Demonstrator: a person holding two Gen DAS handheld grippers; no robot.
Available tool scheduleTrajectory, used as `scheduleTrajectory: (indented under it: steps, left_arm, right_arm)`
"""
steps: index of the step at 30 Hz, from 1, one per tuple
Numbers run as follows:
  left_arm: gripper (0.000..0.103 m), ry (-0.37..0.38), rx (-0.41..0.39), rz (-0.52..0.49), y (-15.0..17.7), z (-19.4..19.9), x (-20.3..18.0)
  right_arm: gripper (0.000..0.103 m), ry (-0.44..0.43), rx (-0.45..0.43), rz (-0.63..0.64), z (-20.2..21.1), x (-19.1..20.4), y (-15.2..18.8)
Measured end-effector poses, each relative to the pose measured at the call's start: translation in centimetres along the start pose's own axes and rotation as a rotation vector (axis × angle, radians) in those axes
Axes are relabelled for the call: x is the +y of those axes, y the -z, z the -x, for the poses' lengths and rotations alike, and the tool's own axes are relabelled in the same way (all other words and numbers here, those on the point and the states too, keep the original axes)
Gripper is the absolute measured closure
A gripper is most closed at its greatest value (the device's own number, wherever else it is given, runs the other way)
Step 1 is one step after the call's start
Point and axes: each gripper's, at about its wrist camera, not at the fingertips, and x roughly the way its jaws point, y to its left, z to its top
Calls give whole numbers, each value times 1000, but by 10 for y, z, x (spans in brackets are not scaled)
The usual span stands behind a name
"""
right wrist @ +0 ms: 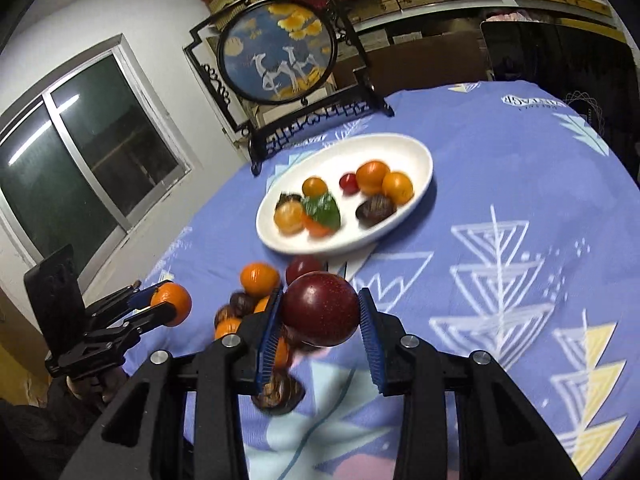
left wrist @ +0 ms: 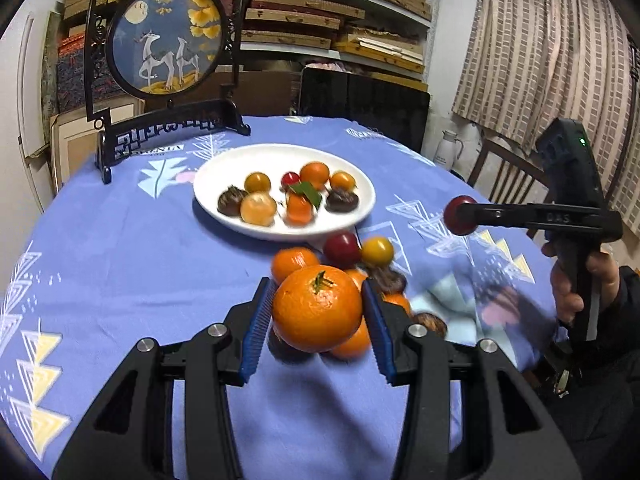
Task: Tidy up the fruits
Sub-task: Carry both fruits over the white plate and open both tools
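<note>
Left claw (left wrist: 318, 314): it was squeezed shut on a big orange (left wrist: 317, 307). The blue pads pressed the orange on both sides. The orange hung in the air over the loose fruit.

Right claw (right wrist: 320, 310): it was clamped on a dark red plum (right wrist: 321, 309). The plum sat right between the two blue pads and was up off the cloth too.

Loose fruit pile (left wrist: 352, 254): it lay on the table just under and past both claws. I could see small oranges, a red fruit, a yellow one and some brown chestnuts. Some were blurry, so I could not count them.

Table (left wrist: 120, 264): it was round and had a blue cloth with tree shapes.

White plate (left wrist: 360, 184): it sat past the pile, straight ahead of both claws, near the middle of the table. It was long from side to side. Fruit already lay in it, with a green leaf on top.

Way to go: I think each fruit had to travel forward, over the pile, then down into the plate. Both claws looked about as near to it as each other.

Bare spot: the near right side of the plate looked free.

Picture stand (left wrist: 166, 40): it stood far behind the plate, out of the way.
</note>
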Motion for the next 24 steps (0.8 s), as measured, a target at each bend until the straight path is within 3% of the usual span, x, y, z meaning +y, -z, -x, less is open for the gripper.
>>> scheduleTrajectory:
  steps: [6,10,16,24]
  left_arm:
    - [59,-16,3,23,-41,-27,20]
    - [59,-48,12,-21,-77,-58,27]
    - [59,-70,57,-2,-118,-120,49]
    - [59,-102,127,55,-140,-182,79]
  right_arm:
    - [65,9,-17,2,-12,-4,-41]
    - [65,28,-29,3,-31,-7,-77]
    - [65,60,14,-22,-88,-25,-123]
    - [64,92,75,-67,-158,-55,-154]
